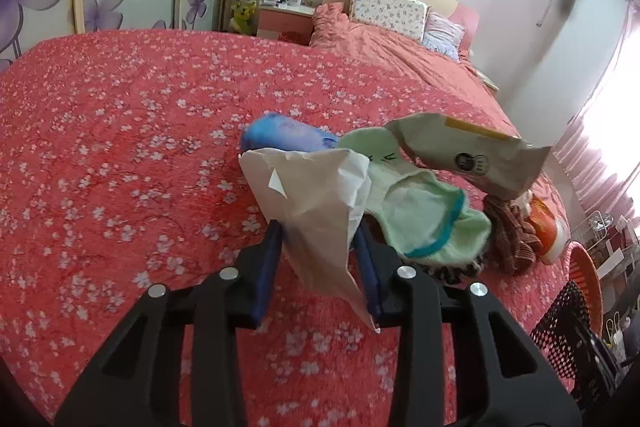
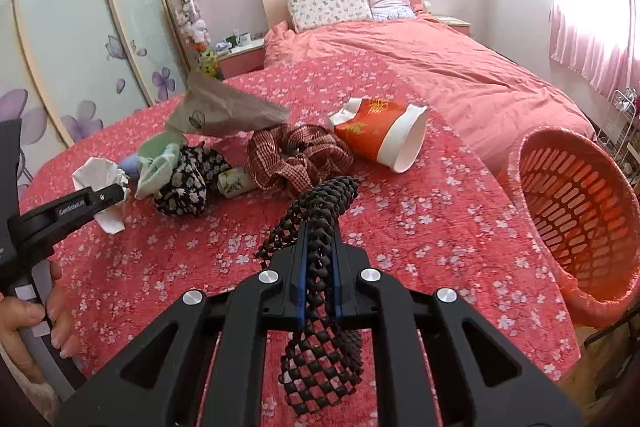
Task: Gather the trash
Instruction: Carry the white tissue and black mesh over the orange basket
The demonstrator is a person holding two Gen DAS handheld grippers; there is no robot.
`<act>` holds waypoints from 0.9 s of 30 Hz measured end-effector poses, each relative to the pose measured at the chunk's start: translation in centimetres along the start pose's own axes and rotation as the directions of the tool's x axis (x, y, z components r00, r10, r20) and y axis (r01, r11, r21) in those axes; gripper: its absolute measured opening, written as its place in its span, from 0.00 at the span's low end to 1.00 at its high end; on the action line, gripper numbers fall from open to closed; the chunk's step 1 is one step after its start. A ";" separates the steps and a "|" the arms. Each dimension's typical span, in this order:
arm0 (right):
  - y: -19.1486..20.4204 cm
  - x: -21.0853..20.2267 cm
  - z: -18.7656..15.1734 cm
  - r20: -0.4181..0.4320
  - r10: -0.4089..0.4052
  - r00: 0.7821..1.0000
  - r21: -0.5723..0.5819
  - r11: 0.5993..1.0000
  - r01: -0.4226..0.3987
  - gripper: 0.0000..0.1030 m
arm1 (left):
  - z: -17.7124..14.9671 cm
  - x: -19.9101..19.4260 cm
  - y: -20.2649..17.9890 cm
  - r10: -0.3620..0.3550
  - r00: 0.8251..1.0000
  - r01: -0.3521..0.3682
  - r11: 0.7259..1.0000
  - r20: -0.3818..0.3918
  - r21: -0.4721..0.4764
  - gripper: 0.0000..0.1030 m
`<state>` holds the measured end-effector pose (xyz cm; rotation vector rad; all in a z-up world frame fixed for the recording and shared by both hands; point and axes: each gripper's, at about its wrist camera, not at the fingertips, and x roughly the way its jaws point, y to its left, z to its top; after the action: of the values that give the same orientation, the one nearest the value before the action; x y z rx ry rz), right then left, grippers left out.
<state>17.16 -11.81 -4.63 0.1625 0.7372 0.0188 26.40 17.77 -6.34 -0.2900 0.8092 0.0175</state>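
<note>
Crumpled white paper (image 1: 316, 203) sits between left tongs (image 1: 318, 231) at near-left edge of clutter pile on red flowered bedspread (image 1: 120, 147). Blue pads flank it on both sides, apparently pinching it; firmness hard to judge. Long axis runs toward camera, along fingers. Green sock (image 1: 428, 219) just right, touching. Right tongs (image 2: 320, 227) pressed together on black mesh bag (image 2: 320, 347). Orange basket (image 2: 576, 223) well right of pile, nearer right hand; paper likely carried that way.

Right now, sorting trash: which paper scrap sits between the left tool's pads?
The crumpled white paper, between the left tool pads; the brown packet lies beyond.
</note>
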 end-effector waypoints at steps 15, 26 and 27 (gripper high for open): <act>-3.6 -5.4 0.3 0.135 0.009 0.991 0.072 0.997 -0.019 0.09 | -1.9 -7.7 -3.5 -0.114 0.991 0.107 0.990 0.072 0.089 0.36; -7.0 -9.3 0.0 0.252 -0.062 0.966 0.144 0.989 0.025 0.09 | -3.9 -11.1 -11.4 -0.275 0.959 0.257 0.944 0.064 0.205 0.36; -7.5 -9.6 0.0 0.259 -0.069 0.963 0.156 0.987 0.029 0.09 | -4.2 -11.3 -12.1 -0.291 0.955 0.273 0.938 0.059 0.215 0.36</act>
<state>9.80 -19.94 0.63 0.2855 0.4757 -0.1044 17.11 6.17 2.05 -0.2060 0.6678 -0.3199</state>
